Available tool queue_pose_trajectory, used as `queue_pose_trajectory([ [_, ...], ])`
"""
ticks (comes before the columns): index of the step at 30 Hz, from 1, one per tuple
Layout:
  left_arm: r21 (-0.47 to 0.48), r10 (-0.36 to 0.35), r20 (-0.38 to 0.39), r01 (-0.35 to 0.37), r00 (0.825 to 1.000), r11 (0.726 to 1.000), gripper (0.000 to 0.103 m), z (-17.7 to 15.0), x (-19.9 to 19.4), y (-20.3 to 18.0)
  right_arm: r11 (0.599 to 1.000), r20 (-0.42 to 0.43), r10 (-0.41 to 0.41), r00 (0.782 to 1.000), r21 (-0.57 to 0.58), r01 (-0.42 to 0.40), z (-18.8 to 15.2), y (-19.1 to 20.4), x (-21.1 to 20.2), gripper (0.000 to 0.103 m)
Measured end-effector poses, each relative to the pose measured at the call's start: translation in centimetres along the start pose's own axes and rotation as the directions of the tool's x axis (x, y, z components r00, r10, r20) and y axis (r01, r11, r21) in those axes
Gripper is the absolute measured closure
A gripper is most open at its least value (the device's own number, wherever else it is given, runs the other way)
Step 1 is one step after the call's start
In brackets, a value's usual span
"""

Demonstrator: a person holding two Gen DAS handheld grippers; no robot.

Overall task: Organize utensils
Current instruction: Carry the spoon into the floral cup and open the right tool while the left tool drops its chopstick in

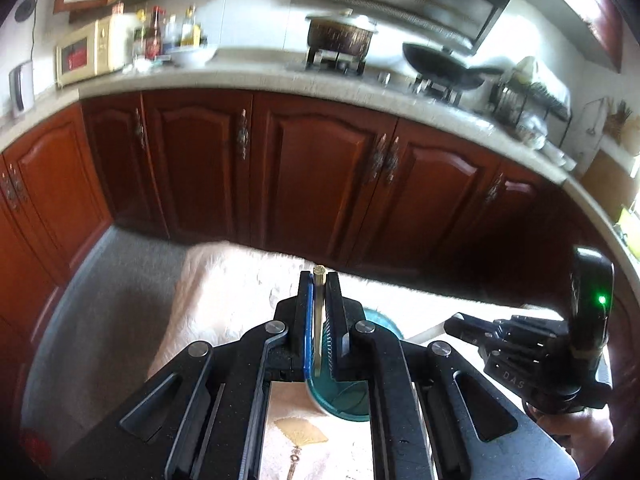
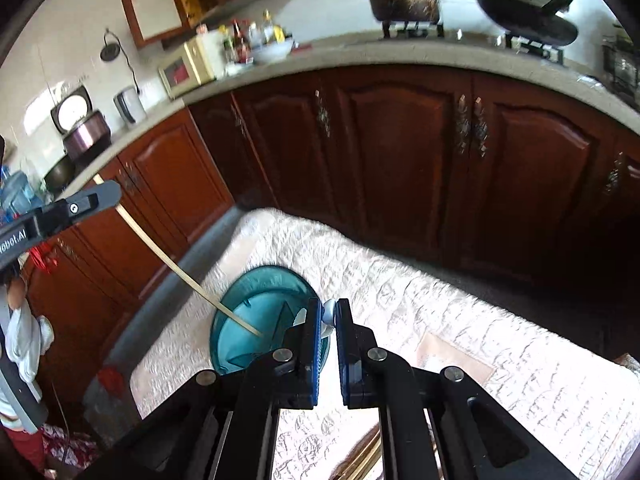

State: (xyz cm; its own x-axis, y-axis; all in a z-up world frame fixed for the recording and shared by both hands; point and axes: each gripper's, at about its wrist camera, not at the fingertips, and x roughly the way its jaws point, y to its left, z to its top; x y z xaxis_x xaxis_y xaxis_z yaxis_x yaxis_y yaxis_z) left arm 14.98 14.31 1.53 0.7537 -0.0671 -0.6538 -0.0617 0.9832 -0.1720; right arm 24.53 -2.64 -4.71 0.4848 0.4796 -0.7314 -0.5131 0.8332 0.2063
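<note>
My left gripper (image 1: 319,280) is clamped on a chopstick (image 1: 319,312). The stick lies lengthwise in the narrow slot between the two pads, its upper end showing just past the fingertips. In the right wrist view its lower tip reaches down into the teal holder (image 2: 256,312), which stands on the quilted cloth (image 2: 440,300) directly below and ahead of my tools.

My right gripper (image 2: 329,308) is closed almost fully on a small pale utensil (image 2: 329,314). Only a rounded, whitish-blue end shows between the pads; I judge it a spoon or a handle, but I cannot tell which. It hangs at the near rim of the holder.

Handling notes:

1. Chopstick: light, stiff, thin and smooth. It can pivot or slide in a pinch taken near one end. My grip sits high on the stick, so the long free end may swing. Lower it slowly and release only when the tip rests inside the holder.
2. Pale utensil: probably light; if ceramic, brittle. Grip the narrow stem, not the rounded end, and avoid dropping it against the holder wall.
3. Holder: light plastic by its look, likely to tip if a utensil levers against its rim. Enter from above, not from the side.
</note>
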Motion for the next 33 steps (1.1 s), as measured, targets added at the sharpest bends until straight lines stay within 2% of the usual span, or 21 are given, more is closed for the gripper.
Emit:
queue_pose_trajectory([
  [4,-0.027,0.002,-0.051,-0.003,0.999,1.0,0.099,-1.4,2.1,0.4,1.0,-0.058,0.011,0.998,0.001,-0.011,-0.4,-0.2,2.9,0.097],
  [13,-0.036,0.019,-0.057,-0.021,0.998,0.999,0.097,-2.0,2.6,0.3,0.999,-0.132,0.048,0.99,0.031,-0.045,-0.9,0.2,6.3,0.095],
  [14,-0.038,0.019,-0.06,-0.021,0.998,0.999,0.094,-2.1,2.6,0.3,0.998,-0.137,0.051,0.989,0.038,-0.047,-1.1,0.1,6.4,0.09],
  [17,-0.047,0.014,-0.063,-0.017,0.998,0.999,0.079,-2.1,2.7,0.6,0.998,-0.128,0.055,0.99,0.048,-0.05,-1.9,0.0,6.3,0.063],
  [21,-0.066,-0.001,-0.066,-0.004,0.998,0.998,0.068,-2.4,2.2,0.9,0.994,-0.1,0.079,0.992,0.077,-0.072,-2.5,-0.3,5.3,0.062],
  [27,-0.083,0.018,-0.021,-0.02,1.0,0.996,0.054,-3.0,0.0,1.1,0.992,-0.059,0.075,0.995,0.103,-0.068,-3.4,-0.8,3.1,0.061],
  [33,-0.031,0.067,0.002,-0.067,0.998,0.997,0.053,-5.3,-1.8,-0.2,0.993,-0.025,0.021,0.999,0.119,-0.018,-5.3,-0.6,1.3,0.06],
])
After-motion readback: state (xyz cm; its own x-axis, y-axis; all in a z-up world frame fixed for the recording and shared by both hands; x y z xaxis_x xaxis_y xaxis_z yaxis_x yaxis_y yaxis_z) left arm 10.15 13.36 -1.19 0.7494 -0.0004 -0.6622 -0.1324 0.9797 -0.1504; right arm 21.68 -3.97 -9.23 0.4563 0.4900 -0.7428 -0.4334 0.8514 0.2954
